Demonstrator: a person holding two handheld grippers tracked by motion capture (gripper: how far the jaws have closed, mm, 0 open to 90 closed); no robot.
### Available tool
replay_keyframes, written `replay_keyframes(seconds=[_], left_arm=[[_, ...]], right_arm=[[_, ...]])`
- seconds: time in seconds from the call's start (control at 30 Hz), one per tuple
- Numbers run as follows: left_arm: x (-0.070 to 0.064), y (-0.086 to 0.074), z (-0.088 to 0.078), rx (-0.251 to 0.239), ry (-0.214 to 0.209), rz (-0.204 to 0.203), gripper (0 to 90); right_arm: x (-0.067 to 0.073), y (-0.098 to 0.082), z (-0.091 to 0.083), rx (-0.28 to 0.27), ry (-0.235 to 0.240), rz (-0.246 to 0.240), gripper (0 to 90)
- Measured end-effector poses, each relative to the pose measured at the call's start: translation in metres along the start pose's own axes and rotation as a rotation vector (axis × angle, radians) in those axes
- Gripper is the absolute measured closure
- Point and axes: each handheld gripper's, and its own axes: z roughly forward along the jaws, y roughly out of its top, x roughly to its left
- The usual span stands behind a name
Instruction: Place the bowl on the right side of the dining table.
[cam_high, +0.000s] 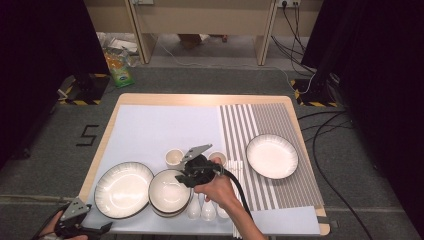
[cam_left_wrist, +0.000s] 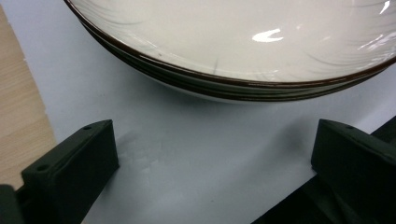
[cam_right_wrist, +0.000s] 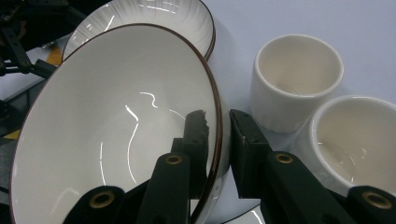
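The counter (cam_high: 105, 150) is the largest thing here; it has a wooden edge and carries a pale blue mat (cam_high: 160, 130) on the left and a grey striped mat (cam_high: 280, 185) on the right.

On the striped mat lies one white plate (cam_high: 272, 156) with a dark rim. On the blue mat, near the front left corner, there is a stack of wide plates (cam_high: 123, 189), and in the left gripper view the dark rims are seen one above the other. Just beside it, to the right, stands a stack of bowls (cam_high: 169, 193), white with a thin brown rim.

The top bowl (cam_right_wrist: 112, 135) is tilted in the right gripper view. The right gripper (cam_high: 194, 175) is pinching its rim: one jaw is inside the bowl and the other is outside, both pressing on the wall. This gripper is above the right side of the bowl stack, held by the person's right hand (cam_high: 216, 189).

The left gripper (cam_high: 75, 222) is at the front left corner of the counter, just in front of the plate stack. Its jaws are spread wide with only the blue mat between them.

Behind the bowls stand two small white cups (cam_high: 173, 158), close together. In front, near the counter edge, lie white ceramic spoons (cam_high: 200, 210).
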Motion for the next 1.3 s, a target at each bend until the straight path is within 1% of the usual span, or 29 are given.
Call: replay_keyframes(seconds=[0.13,0.17,0.3,0.37,0.4,0.47,0.5,0.6,0.63,0.8,0.83,0.87,0.93,1.03,1.07,1.1,1.13,1.17,1.2,1.23,1.3], left_arm=[[0.0,0.0,0.0,0.003,0.003,0.0,0.0],[0.0,0.0,-0.001,0.007,-0.006,0.003,0.0],[0.0,0.0,0.0,0.008,0.0,0.001,0.0],[0.0,0.0,0.0,0.004,-0.001,0.003,0.0],[0.0,0.001,-0.001,0.01,-0.003,0.001,0.0],[0.0,0.001,0.0,0.009,0.003,0.001,0.0],[0.0,0.0,0.0,0.007,0.001,0.004,0.0],[0.0,0.0,0.0,0.007,0.002,0.004,0.0],[0.0,0.001,-0.001,0.01,0.001,0.001,0.0],[0.0,0.0,-0.001,0.009,-0.004,0.004,0.0],[0.0,0.001,0.0,0.01,0.0,0.003,0.0],[0.0,0.0,-0.001,0.009,0.0,0.005,0.0],[0.0,0.0,-0.001,0.008,-0.003,0.004,0.0],[-0.001,0.001,0.0,0.006,0.005,0.0,0.0],[-0.001,0.001,0.0,0.006,0.005,0.0,0.0],[0.0,0.0,-0.001,0.009,-0.002,0.004,0.0],[0.0,0.0,-0.001,0.009,-0.002,0.004,0.0],[0.0,0.001,-0.001,0.012,0.001,0.003,0.0],[0.0,0.001,-0.001,0.012,0.001,0.003,0.0],[0.0,0.001,0.0,0.009,0.007,0.003,0.0],[0.0,0.0,-0.001,0.01,0.001,0.003,0.0]], right_arm=[[0.0,0.002,0.001,-0.02,-0.005,0.005,79.5],[0.0,0.004,0.002,-0.024,-0.001,0.008,79.8],[0.0,0.006,0.002,-0.011,0.007,0.007,79.9],[0.0,0.008,0.003,-0.005,0.009,0.007,80.0],[0.0,0.008,0.003,-0.002,0.013,0.006,79.7],[0.0,0.009,0.002,-0.004,0.012,0.01,79.6],[-0.001,0.011,0.001,-0.012,0.028,0.012,79.4],[-0.001,0.012,-0.001,-0.021,0.033,0.012,79.8],[-0.002,0.013,-0.003,-0.031,0.044,0.021,79.7],[-0.004,0.015,-0.009,-0.055,0.045,0.03,79.4],[-0.005,0.017,-0.014,-0.074,0.054,0.032,79.4],[-0.006,0.018,-0.016,-0.081,0.054,0.029,79.5],[-0.006,0.018,-0.019,-0.086,0.054,0.036,79.5],[-0.009,0.021,-0.03,-0.105,0.046,0.042,79.4],[-0.009,0.021,-0.03,-0.105,0.046,0.042,79.4],[-0.013,0.02,-0.037,-0.118,0.041,0.046,79.4],[-0.013,0.02,-0.037,-0.118,0.041,0.046,79.4],[-0.019,0.018,-0.044,-0.128,0.037,0.068,79.4],[-0.019,0.018,-0.044,-0.128,0.037,0.068,79.4],[-0.023,0.017,-0.05,-0.134,0.027,0.078,79.3],[-0.03,0.014,-0.057,-0.149,0.016,0.086,79.3]])
